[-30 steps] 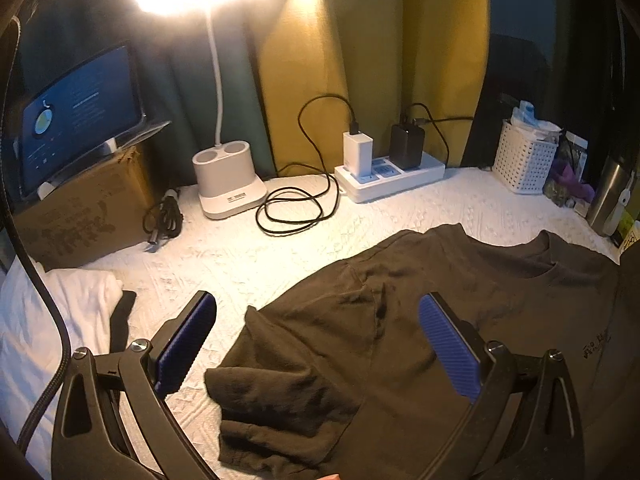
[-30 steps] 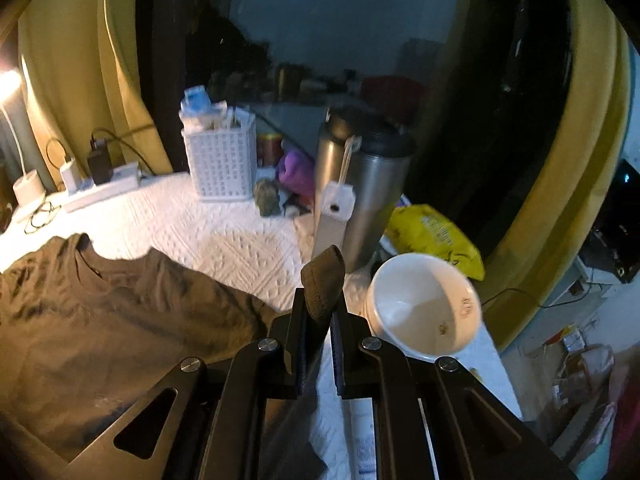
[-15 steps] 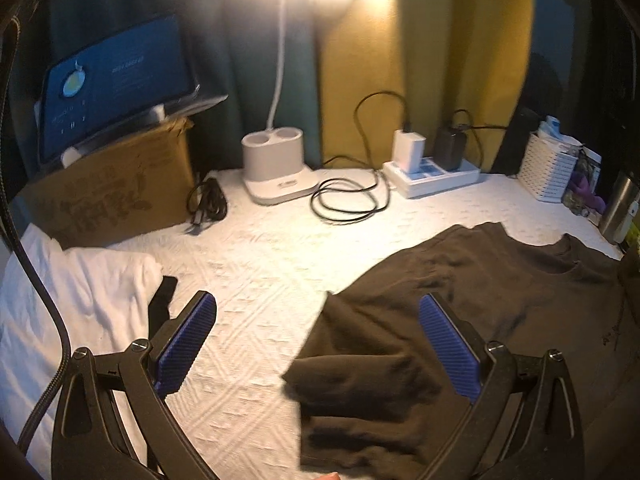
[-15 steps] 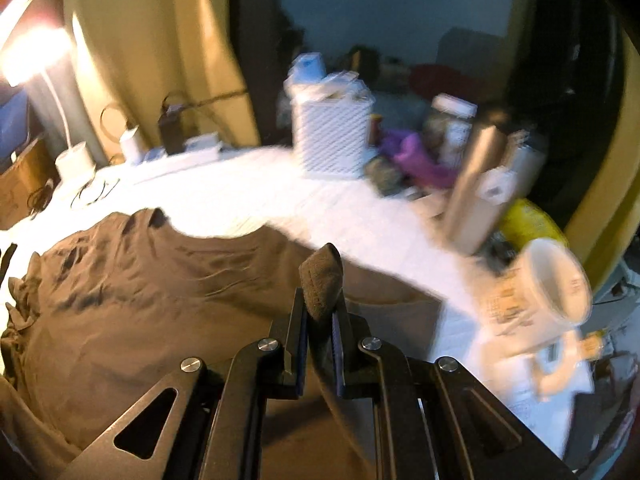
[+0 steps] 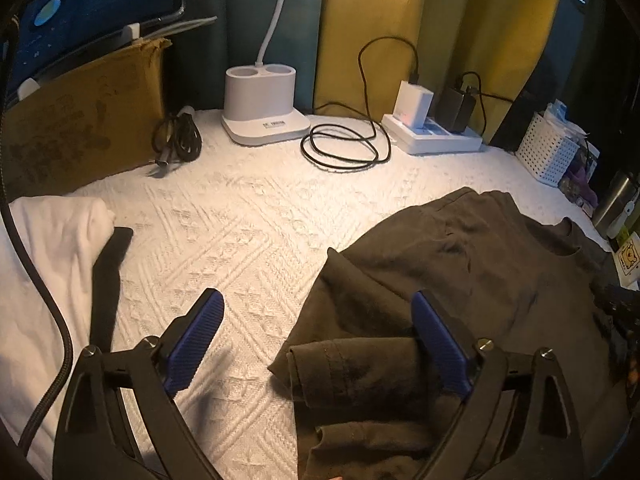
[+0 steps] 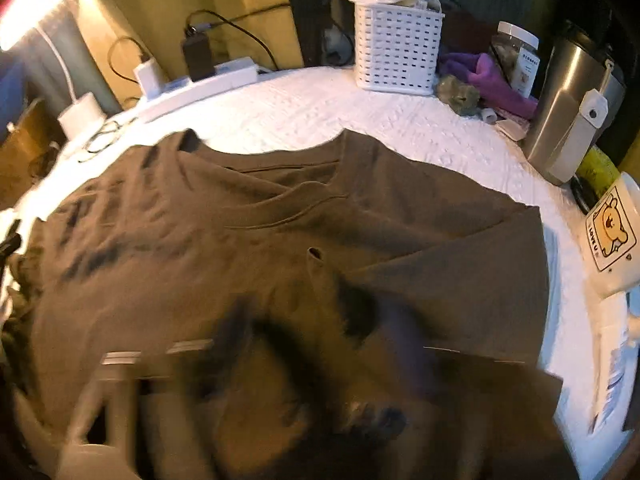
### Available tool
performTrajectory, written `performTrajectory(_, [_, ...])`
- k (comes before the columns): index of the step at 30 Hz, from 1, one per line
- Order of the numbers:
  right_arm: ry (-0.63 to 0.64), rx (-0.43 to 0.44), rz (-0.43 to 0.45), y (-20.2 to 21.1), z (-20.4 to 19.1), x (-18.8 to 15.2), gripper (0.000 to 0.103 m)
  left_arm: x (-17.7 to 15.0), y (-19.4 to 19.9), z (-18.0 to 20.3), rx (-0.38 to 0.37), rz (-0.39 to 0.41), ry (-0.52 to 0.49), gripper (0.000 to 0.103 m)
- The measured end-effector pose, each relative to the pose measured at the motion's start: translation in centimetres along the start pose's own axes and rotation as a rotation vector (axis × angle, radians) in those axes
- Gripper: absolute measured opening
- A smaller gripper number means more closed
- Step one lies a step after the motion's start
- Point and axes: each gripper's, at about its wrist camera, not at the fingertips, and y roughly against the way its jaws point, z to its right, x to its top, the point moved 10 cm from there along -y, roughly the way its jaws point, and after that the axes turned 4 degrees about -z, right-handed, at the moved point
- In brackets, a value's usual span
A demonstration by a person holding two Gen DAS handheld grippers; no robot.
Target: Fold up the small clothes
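In the left wrist view the left tool (image 5: 316, 334) stands wide, its blue pads (image 5: 438, 342) apart and gripping nothing; the brown shirt (image 5: 460, 280) lies ahead and to the right of it on the bench (image 5: 240, 216), with a bunched sleeve (image 5: 352, 364) just inside the right pad and seemingly touching it. The shirt looks spread but rumpled, no clean fold showing, so I judge the folding barely begun: sleeves and body remain to be turned in. Left of the tool a white cloth (image 5: 44, 264) waits, perhaps another piece. Far ahead stand a lamp base (image 5: 262, 104), a coiled cable (image 5: 344, 148), a power strip (image 5: 434, 138) and a cardboard box (image 5: 80, 116) before yellow and teal curtains; the bench wears a white quilted cover. In the right wrist view the right tool (image 6: 280, 392) is smeared with blur at the bottom, so I cannot tell its state. The shirt fills the ground ahead, collar away from the tool. Beyond it sit a white basket (image 6: 396, 52), a steel flask (image 6: 568, 104) and, to the right, a bear mug (image 6: 610, 236).
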Motion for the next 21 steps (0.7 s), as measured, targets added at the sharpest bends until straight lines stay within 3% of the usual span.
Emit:
performTrajectory(4, [0.028,0.004,0.066,3.0,0.1,-0.2,0.092,-0.1,1.3,0.1,0.013,0.018,0.012,0.094])
performTrajectory(8, [-0.033,-0.033,0.158,7.2,4.6,-1.0,0.092,-0.5,2.4,0.8,0.023,0.028,0.014,0.094])
performTrajectory(11, [-0.093,-0.078,0.148,7.8,9.1,-2.5,0.092,-0.9,2.9,1.7,0.024,0.024,0.008,0.094])
performTrajectory(13, [-0.159,-0.058,0.122,7.3,11.6,-3.8,0.089,-1.1,3.3,2.4,0.028,0.022,-0.004,0.094])
performTrajectory(17, [-0.235,0.014,0.072,5.3,13.7,-5.8,0.072,-1.5,3.9,3.8,0.022,0.022,-0.026,0.094])
performTrajectory(19, [-0.243,0.054,0.044,4.3,13.5,-6.5,0.053,-1.6,4.3,4.4,0.018,0.031,-0.041,0.094])
performTrajectory(20, [-0.234,0.049,0.049,4.2,13.4,-6.6,0.048,-1.7,4.5,4.7,0.020,0.036,-0.052,0.094])
performTrajectory(21, [-0.220,0.052,0.059,4.3,13.2,-6.6,0.028,-1.9,4.6,4.9,0.022,0.037,-0.058,0.094])
